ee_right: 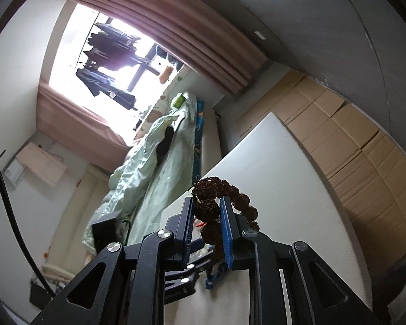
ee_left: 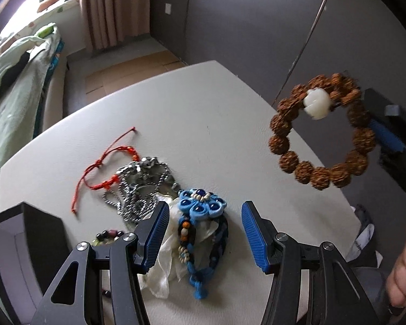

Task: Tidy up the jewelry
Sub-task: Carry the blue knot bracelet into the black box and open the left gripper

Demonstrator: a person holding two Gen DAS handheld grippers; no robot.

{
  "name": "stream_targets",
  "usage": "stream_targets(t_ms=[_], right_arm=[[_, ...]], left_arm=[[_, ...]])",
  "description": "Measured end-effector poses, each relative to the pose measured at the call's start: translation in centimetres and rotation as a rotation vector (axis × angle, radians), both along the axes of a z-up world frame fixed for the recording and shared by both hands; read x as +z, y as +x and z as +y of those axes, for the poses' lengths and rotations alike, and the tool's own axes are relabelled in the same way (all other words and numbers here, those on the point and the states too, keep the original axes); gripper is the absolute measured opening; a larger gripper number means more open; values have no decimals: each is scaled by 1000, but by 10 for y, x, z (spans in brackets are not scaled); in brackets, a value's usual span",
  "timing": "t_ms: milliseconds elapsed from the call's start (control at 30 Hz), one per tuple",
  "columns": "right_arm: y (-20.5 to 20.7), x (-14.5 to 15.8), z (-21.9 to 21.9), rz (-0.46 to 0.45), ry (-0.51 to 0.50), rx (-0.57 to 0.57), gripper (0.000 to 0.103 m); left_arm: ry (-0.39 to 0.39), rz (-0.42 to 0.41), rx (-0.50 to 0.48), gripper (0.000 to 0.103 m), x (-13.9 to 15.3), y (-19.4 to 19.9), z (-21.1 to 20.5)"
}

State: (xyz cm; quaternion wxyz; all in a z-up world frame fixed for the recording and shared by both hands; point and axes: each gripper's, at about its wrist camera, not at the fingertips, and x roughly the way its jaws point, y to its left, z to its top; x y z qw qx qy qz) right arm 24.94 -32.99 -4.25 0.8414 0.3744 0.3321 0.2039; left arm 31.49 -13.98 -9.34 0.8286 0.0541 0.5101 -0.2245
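The left gripper (ee_left: 201, 235) hangs low over the near edge of the surface, its blue-padded jaws spread wide apart with nothing between them. The right gripper (ee_right: 207, 224) is raised well above the surface's right edge, tilted upward, its jaws closed on a bracelet of brown beads (ee_left: 320, 132). The person's bare right hand (ee_left: 404, 268) shows at the lower right.

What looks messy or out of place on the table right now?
The silver chain, red cord bracelet and blue flower bracelet lie tangled in one heap; nothing looks broken. The brown bead bracelet hangs in the right gripper.
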Motion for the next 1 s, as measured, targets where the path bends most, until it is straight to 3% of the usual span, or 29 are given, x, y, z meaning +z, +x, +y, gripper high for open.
stream_targets(t_ms=[133,167,200,233,633,1000], right_arm=[[-1,-3,-5,14,1,-14,20],[0,-4,-6,19,-1,-17,20],[-1,-6,-7,22,-1,-17,20],[-1,-6,-7,25,1,-18,20],[-1,-9,-3,19,3,-7,20],[-1,6,18,-76,28,56,20]], left_arm=[[35,-13,-8,57,-4,5,-8],[42,-14,-12,52,-4,5,-10],[59,-23,-11,40,-4,5,-11],[74,-27,-12,38,-3,5,-12],[-20,-95,2,37,55,-9,12],[-70,-161,56,37,95,-20,49]])
